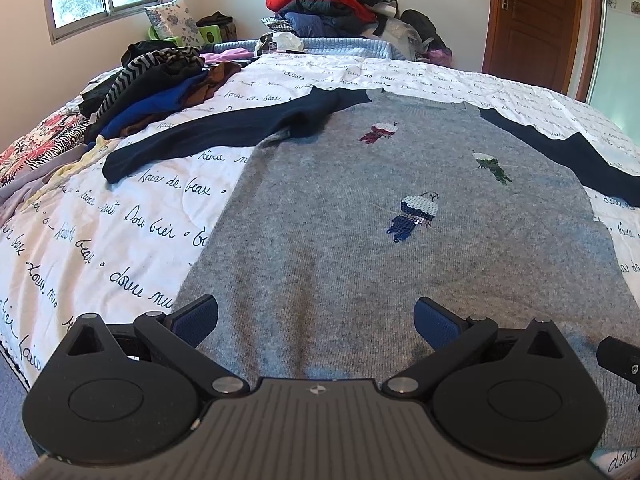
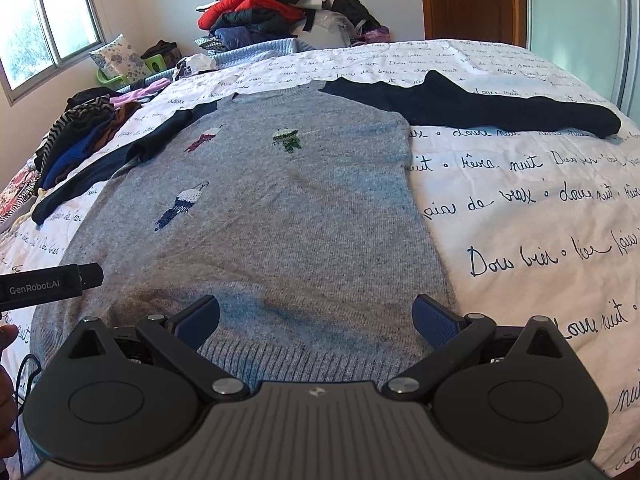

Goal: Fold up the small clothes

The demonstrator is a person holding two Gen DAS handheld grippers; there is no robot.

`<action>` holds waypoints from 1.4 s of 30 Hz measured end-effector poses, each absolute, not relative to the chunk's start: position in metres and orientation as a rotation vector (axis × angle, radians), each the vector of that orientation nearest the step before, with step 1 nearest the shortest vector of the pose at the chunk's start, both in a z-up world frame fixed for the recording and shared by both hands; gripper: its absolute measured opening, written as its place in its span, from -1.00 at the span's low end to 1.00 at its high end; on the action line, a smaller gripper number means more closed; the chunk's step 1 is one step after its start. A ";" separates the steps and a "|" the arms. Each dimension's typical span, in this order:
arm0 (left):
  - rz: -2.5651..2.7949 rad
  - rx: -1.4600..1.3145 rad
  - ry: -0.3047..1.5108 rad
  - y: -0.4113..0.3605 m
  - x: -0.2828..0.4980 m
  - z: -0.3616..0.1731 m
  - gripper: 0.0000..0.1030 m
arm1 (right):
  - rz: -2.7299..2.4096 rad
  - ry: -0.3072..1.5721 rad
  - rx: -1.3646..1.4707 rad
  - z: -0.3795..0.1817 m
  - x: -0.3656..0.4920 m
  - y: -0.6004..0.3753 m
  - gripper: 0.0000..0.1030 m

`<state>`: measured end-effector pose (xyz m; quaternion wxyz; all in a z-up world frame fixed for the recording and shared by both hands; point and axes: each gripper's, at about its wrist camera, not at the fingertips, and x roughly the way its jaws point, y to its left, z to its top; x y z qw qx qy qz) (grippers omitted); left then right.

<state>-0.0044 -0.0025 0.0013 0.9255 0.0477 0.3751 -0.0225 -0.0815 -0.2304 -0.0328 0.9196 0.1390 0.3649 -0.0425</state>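
Sweater (image 1: pixel 360 240) — grey knit body with dark navy sleeves and three small stitched figures on the front — lies spread flat, front up, on the bed (image 1: pixel 120 216), over a white cover printed with cursive script. Both sleeves are stretched out to the sides; its ribbed hem (image 2: pixel 304 354) is at the near edge, just under the right tool (image 2: pixel 316 322). The left tool (image 1: pixel 316 322) hangs over the lower part of the grey body, its blue-padded fingers spread wide with nothing between them. The right tool is likewise wide apart and empty, its fingers (image 2: pixel 434 326) above the hem. In the right wrist view the left tool's black body, marked GenRobot.AI, juts in at the left edge. A heap of folded and loose clothes (image 1: pixel 156 88) sits on the bed's left side, near the left sleeve. Beyond the bed's far end rises a taller pile of garments (image 1: pixel 332 4) with a red jacket, near a wooden door (image 1: pixel 536 20).
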 end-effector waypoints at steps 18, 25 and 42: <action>-0.052 0.114 0.766 -0.011 -0.002 -0.001 1.00 | -0.087 0.739 0.288 -0.033 -0.079 -0.237 1.00; -0.071 0.127 0.742 -0.023 0.005 0.001 1.00 | -0.033 0.661 0.319 -0.027 -0.071 -0.255 1.00; -0.148 0.124 0.743 -0.058 0.051 -0.008 1.00 | -0.310 0.437 0.586 -0.031 -0.024 -0.444 1.00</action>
